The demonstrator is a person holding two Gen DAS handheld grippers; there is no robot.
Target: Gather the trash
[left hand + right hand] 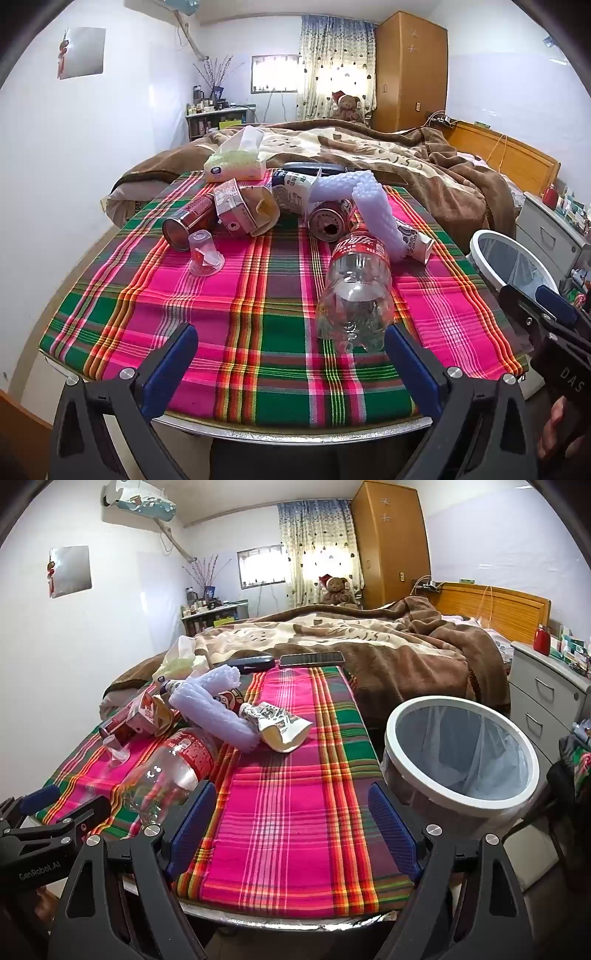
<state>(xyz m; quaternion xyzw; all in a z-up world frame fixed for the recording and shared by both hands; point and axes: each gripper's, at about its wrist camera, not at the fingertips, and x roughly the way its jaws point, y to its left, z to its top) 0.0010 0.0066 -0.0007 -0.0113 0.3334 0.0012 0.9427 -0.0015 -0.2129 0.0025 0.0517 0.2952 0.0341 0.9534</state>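
Observation:
Trash lies on a table with a plaid cloth. An empty clear cola bottle lies on its side nearest me; it also shows in the right wrist view. Behind it lie a red can, a second red can, a small carton, a clear plastic cup, white foam wrap and a crumpled paper cup. My left gripper is open and empty at the table's front edge, the bottle just ahead of its right finger. My right gripper is open and empty.
A white-rimmed bin with a clear liner stands off the table's right edge. A tissue pack, a glasses case and a phone lie at the table's far end. A bed with a brown blanket is behind.

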